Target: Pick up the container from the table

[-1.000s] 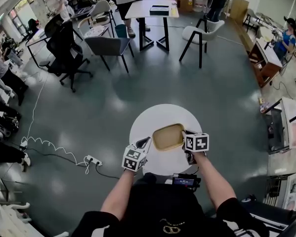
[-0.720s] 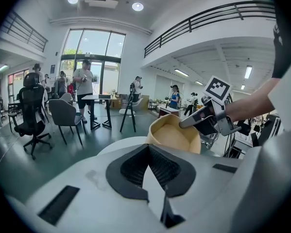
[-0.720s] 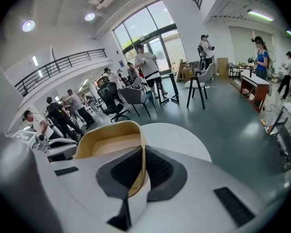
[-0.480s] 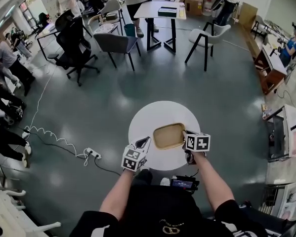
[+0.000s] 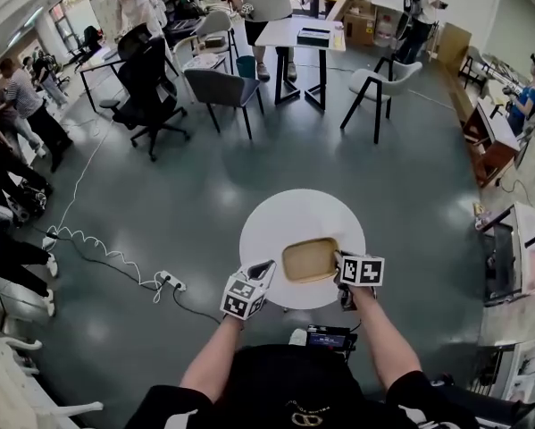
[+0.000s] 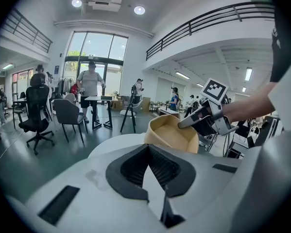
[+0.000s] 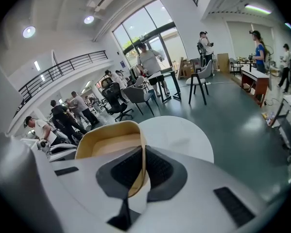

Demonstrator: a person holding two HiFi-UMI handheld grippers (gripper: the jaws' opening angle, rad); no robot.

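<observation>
A tan, shallow container [image 5: 309, 259] is over the round white table [image 5: 276, 226], toward its near right side. My right gripper [image 5: 339, 260] is shut on the container's right rim. In the right gripper view the thin tan wall [image 7: 142, 165] runs between the jaws of the right gripper [image 7: 143, 150], with the container [image 7: 109, 141] opening to the left. My left gripper [image 5: 264, 268] hangs at the table's near left edge, apart from the container, shut with nothing in it. The left gripper view shows the container [image 6: 170, 132] tilted, with the right gripper [image 6: 196, 120] on its rim.
A power strip [image 5: 170, 283] and white cable lie on the floor left of the table. Chairs [image 5: 224, 89], a desk [image 5: 298, 36] and several people stand farther back. A small device [image 5: 328, 336] sits near my body under the table edge.
The container and the right gripper have shifted slightly toward me over the table. The left gripper has dropped back a little. The head view has swung slightly.
</observation>
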